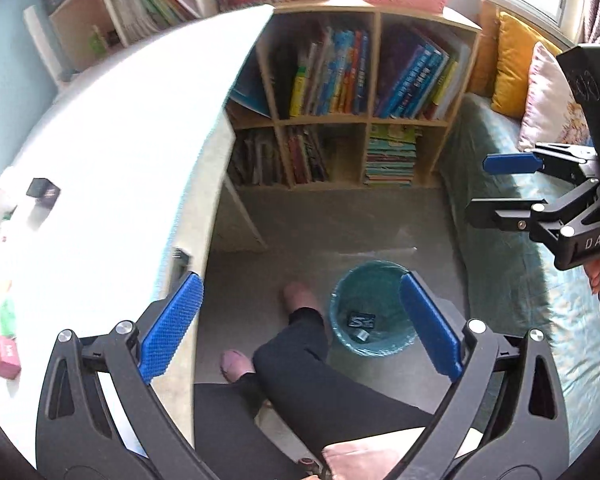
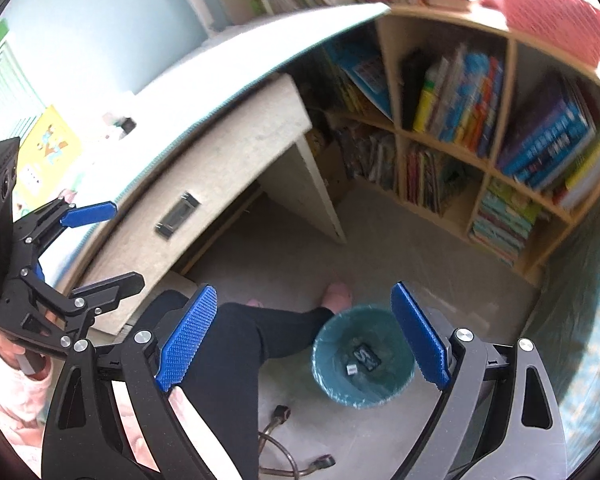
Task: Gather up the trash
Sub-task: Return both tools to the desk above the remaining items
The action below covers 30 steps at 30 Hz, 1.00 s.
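Observation:
A teal-lined trash bin (image 1: 374,308) stands on the floor; it also shows in the right wrist view (image 2: 362,356). Inside lie a black wrapper (image 1: 361,320) and a small grey piece (image 2: 352,369). My left gripper (image 1: 300,328) is open and empty, high above the floor beside the desk edge; it also shows in the right wrist view (image 2: 96,248). My right gripper (image 2: 304,336) is open and empty above the bin; it shows at the right of the left wrist view (image 1: 504,186). On the white desk (image 1: 112,152) lie a black box (image 1: 43,192), a pink box (image 1: 6,358) and a green item (image 1: 7,316).
A bookshelf (image 1: 360,120) full of books stands behind the bin. A bed with cushions (image 1: 516,76) lies to the right. The person's legs (image 1: 300,368) and slippers are left of the bin. A chair base (image 2: 284,440) is on the floor. A desk drawer (image 2: 178,216) faces the floor space.

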Tool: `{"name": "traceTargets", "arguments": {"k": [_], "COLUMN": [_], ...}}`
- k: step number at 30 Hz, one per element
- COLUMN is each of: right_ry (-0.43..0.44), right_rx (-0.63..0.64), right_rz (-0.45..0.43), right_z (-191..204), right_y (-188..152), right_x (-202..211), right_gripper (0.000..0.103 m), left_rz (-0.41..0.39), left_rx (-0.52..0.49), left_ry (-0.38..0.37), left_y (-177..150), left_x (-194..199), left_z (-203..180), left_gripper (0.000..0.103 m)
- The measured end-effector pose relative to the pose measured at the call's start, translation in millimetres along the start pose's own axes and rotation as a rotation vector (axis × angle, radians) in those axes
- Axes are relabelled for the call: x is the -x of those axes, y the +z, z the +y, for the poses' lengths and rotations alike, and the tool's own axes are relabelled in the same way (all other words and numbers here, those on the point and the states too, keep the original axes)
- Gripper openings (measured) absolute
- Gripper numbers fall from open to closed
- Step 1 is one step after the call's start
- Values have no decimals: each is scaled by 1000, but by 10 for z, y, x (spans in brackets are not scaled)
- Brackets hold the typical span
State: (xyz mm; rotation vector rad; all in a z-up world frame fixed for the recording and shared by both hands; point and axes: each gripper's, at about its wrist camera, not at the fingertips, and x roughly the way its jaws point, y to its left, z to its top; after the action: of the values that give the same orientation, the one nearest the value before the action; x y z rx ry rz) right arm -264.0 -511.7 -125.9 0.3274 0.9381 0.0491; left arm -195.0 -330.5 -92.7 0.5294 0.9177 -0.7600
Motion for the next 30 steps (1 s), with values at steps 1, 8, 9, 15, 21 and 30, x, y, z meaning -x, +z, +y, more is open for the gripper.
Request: {"name": "traceTargets", "arguments": {"k": [1,8,9,15,21,30], "right_ry": [8,61,66,107,144,150], "right_rx": [24,162,180,276,368,477], "right_rz": [-4,-41,-42,-38,-17,33], "right_z": [76,616,703,1164,1658,2276], "right_y": [76,516,577,913,1171,1460], "right_x": [3,-23,-43,-207,-461,-928], "right_gripper": [89,89,89,89,89,89], "left_rz": [-7,-70,-72,-61,-30,8], "left_rx": [6,75,92,175,282,427], "left_ry": [8,113,131,230,304,349], "left_y": [12,-26,-48,-237,-547,-914], "left_x": [44,477,530,696,792,791], "left_z": [51,584,689,1214,1790,2430], "left_gripper": [96,96,96,96,96,96]}}
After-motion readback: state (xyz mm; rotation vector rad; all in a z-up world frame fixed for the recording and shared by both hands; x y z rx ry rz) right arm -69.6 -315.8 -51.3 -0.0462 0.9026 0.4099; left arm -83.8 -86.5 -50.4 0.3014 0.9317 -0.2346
